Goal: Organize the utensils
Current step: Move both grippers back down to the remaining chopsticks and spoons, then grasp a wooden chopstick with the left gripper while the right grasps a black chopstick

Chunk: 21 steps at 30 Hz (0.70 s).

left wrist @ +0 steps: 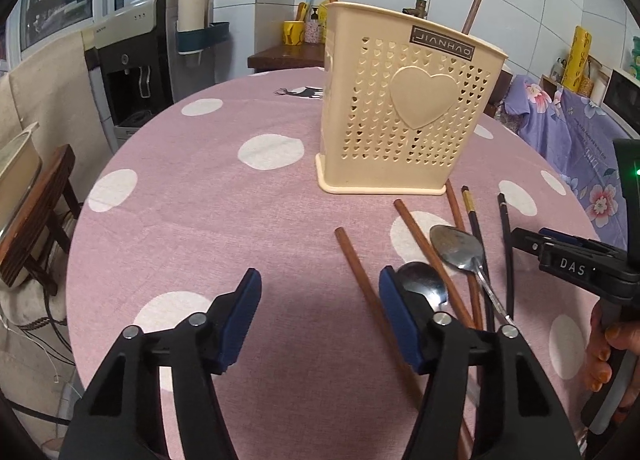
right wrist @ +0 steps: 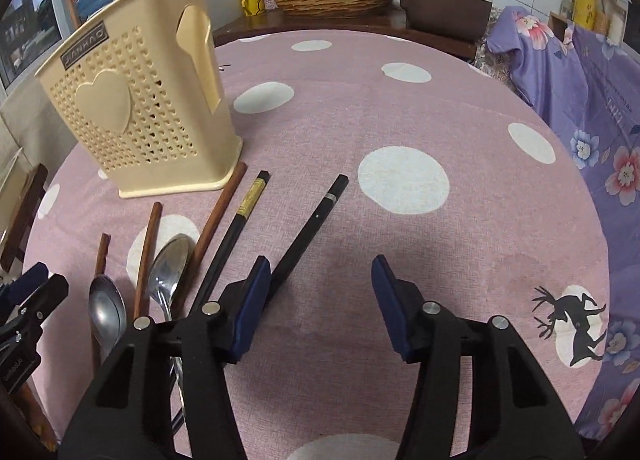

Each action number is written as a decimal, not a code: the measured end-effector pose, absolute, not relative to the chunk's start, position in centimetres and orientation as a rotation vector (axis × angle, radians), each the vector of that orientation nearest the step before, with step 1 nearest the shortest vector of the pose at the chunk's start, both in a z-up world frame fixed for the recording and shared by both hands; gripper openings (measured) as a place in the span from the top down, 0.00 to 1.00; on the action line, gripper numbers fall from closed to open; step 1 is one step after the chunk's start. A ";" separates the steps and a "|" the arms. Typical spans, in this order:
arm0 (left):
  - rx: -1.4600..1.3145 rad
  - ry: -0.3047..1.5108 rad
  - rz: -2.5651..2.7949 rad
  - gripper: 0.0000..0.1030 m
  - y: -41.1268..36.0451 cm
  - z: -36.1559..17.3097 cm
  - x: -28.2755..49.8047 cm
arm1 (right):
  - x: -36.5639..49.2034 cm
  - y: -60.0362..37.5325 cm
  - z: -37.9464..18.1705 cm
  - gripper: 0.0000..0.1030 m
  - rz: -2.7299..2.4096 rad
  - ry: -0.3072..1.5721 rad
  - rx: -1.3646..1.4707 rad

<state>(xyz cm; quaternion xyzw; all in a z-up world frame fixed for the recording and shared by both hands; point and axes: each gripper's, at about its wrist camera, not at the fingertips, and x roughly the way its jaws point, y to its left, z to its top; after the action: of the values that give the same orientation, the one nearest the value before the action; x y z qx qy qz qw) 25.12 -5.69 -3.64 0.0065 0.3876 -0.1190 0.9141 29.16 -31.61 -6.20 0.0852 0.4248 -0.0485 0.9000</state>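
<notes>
Above the pink polka-dot desk, the right hand-held gripper is hovering with its blue pads spread wide apart and nothing between them, its left pad sitting just over the lower end of a black chopstick. The left hand-held gripper is likewise standing wide open and empty, its right pad close beside the bowl of a steel spoon. Outward from the two tools, the loose utensils are lying in a tight fan: a second spoon, three brown chopsticks and a gold-banded black chopstick, several crossing or touching one another. Beyond them the cream perforated holder is standing upright on the desk, with two brown chopsticks already poking out of its top. The risk probably lies in that crowding: closing on one thin, round stick could drag or roll its neighbours, or pinch two at once, and the two grippers, working so near each other, could collide.
</notes>
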 end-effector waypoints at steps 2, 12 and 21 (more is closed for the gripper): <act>-0.006 0.815 -0.261 0.48 -5.9 -3.6 25.8 | 29.3 -31.7 -6.2 0.50 -0.102 0.877 0.190; 0.015 0.891 -0.260 0.68 -8.4 -5.0 27.9 | 29.1 -31.8 -6.2 0.50 -0.117 0.863 0.215; 0.023 0.889 -0.234 0.88 -9.0 -5.6 27.6 | 30.9 -32.0 -6.2 0.50 -0.133 0.880 0.259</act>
<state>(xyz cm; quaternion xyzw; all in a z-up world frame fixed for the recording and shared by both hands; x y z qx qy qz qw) 27.61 -8.97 -5.60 0.0111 0.4289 -0.1132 0.8962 30.89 -32.00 -6.23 0.1250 0.4245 -0.0643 0.8944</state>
